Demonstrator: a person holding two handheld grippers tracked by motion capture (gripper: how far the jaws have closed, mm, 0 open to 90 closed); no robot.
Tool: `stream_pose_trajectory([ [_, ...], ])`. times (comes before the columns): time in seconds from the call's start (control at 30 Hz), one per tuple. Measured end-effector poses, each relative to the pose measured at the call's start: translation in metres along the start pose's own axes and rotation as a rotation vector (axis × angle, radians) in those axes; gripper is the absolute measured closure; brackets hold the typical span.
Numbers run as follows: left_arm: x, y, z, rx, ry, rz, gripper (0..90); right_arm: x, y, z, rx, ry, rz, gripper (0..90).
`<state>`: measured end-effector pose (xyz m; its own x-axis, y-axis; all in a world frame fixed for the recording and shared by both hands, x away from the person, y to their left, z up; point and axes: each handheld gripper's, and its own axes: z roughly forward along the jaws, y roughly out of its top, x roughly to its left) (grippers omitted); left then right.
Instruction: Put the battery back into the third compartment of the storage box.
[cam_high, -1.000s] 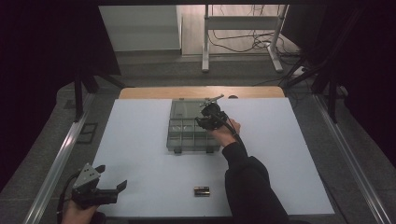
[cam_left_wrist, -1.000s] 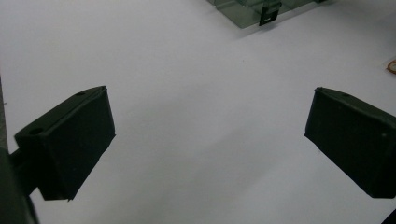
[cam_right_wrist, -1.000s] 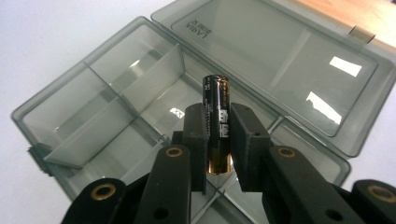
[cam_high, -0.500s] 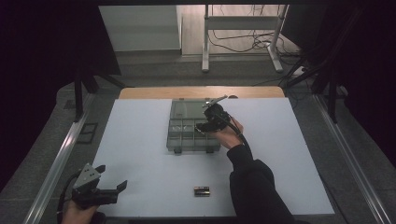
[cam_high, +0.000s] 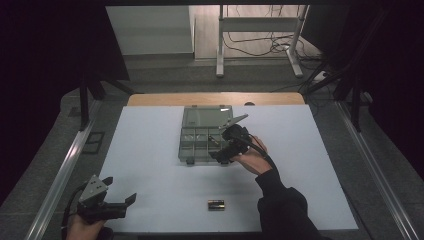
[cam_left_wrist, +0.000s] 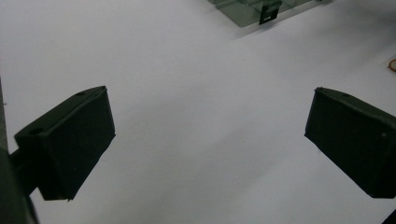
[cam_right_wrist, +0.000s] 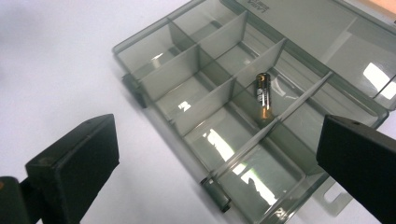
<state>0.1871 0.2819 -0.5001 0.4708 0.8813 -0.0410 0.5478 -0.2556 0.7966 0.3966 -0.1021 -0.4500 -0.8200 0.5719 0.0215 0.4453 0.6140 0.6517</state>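
A clear grey compartment box (cam_high: 186, 150) lies open in the middle of the white table, its lid folded back. One battery (cam_right_wrist: 264, 95) lies in a middle compartment. My right gripper (cam_high: 221, 150) hovers over the box's near right part. Its jaws (cam_right_wrist: 219, 135) have just been opening and stand wide apart with nothing between them. A second battery (cam_high: 216, 204) lies on the table nearer the front edge. My left gripper (cam_high: 120, 190) rests at the front left corner, open and empty (cam_left_wrist: 210, 121), aimed across bare table toward the box corner (cam_left_wrist: 243, 11).
The white table (cam_high: 150, 165) has free room left and right of the box. A metal rail (cam_high: 60, 175) runs along its left side. A stand with cables (cam_high: 260, 45) is on the floor beyond the far edge.
My right gripper has drawn back a little toward the near edge of the box, and its jaws have spread apart. The left gripper has stayed put.
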Motion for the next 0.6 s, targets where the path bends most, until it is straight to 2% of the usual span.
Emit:
stream_pose_trajectory([
  [0.2, 0.0, 0.0, 0.0, 0.0, 0.0, 0.001, 1.9, 0.012, -0.012, -0.011, -0.029, -0.002, -0.031, 0.0],
  [0.6, 0.0, 0.0, 0.0, -0.003, 0.001, 0.002, 2.0, 0.033, -0.031, -0.02, -0.008, -0.024, -0.101, 0.9],
])
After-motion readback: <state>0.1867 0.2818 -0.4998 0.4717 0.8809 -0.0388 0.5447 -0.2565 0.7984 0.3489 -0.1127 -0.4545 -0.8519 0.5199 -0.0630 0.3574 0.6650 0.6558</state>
